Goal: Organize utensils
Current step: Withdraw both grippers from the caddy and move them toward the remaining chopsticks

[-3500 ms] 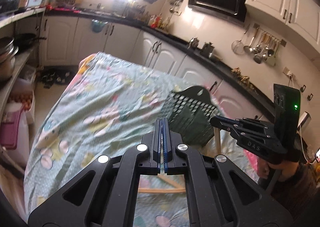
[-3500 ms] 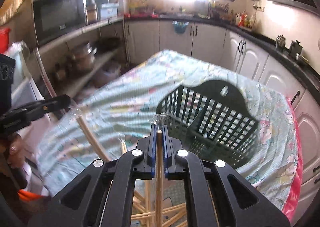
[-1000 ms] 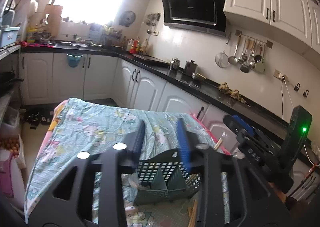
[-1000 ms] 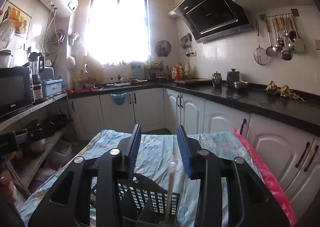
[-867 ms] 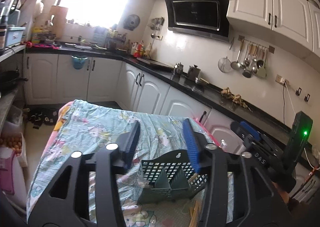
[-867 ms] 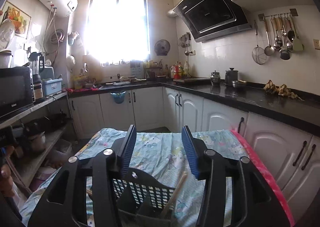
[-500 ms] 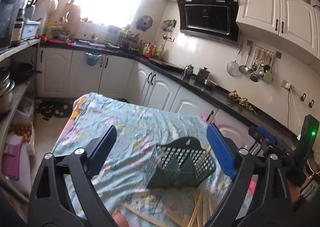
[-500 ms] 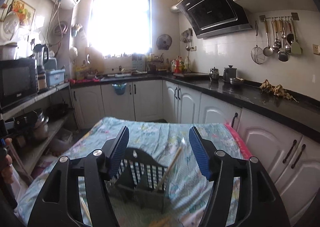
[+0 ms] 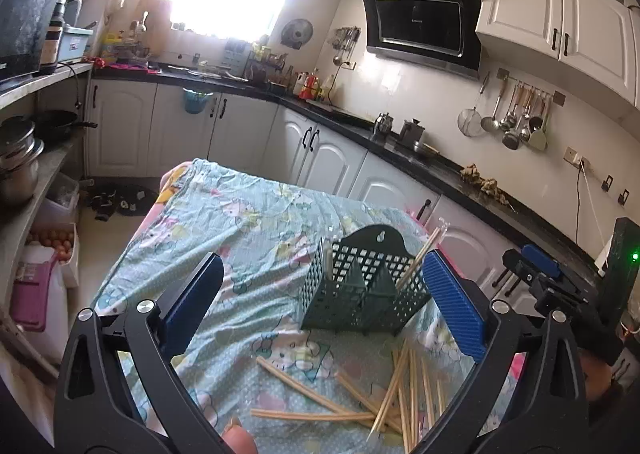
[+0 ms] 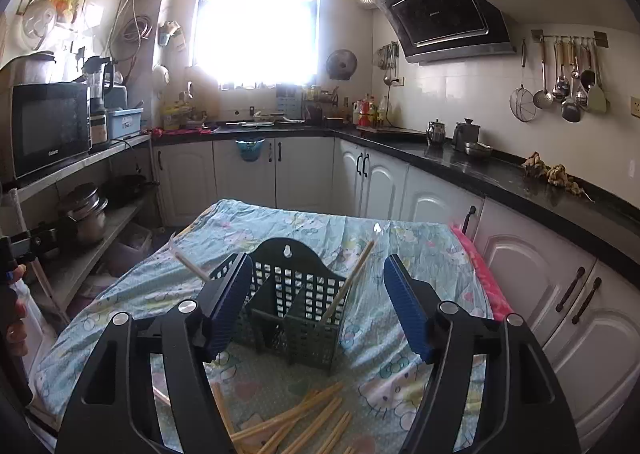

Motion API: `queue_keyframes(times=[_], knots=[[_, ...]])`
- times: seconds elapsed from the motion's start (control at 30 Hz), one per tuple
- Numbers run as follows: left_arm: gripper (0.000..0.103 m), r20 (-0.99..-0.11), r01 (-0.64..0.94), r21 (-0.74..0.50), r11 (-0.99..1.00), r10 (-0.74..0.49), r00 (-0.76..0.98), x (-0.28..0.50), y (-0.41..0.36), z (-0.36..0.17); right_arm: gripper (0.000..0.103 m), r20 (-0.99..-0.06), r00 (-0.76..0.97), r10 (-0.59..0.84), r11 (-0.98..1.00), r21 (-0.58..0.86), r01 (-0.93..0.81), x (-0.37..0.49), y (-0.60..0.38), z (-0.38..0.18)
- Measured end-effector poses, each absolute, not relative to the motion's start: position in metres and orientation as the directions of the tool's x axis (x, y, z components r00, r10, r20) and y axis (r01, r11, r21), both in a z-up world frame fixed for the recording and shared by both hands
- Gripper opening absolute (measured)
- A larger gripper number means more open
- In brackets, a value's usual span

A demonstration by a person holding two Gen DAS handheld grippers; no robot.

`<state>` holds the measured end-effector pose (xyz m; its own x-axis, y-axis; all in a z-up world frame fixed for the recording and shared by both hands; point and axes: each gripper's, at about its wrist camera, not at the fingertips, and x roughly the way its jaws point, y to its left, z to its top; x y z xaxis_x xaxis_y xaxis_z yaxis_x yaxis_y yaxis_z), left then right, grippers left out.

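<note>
Left gripper [image 9: 322,300]: I hold its fingers spread wide and empty; the green basket [image 9: 360,290] sits between and just beyond the tips.
Right gripper [image 10: 318,308]: fingers also released, gripping nothing; the same basket lies straight ahead between them.
Loose chopsticks [image 9: 394,394]: scattered on the table [image 9: 240,222], below and nearer than the left fingertips, toward the right finger; most long axes run roughly along my line of reach, a few lie crosswise.
Chopstick in basket [image 10: 347,281]: leaning in the right compartment.
Nearer hand: I judge either could reach the pile; I cannot tell which is closer.
</note>
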<state>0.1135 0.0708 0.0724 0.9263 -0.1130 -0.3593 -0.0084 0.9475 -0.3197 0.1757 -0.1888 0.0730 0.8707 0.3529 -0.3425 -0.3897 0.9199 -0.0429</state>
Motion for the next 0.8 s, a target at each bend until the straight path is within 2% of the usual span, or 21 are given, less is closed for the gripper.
queue_keyframes(times=[0.8], knots=[[0.092,-0.419,-0.005,-0.307,0.952,-0.131,0.898,0.094,0.055,0.047,0.073,-0.455,0.83,0.324,0.918,-0.06,-0.391,0.14,-0.194,0.032]])
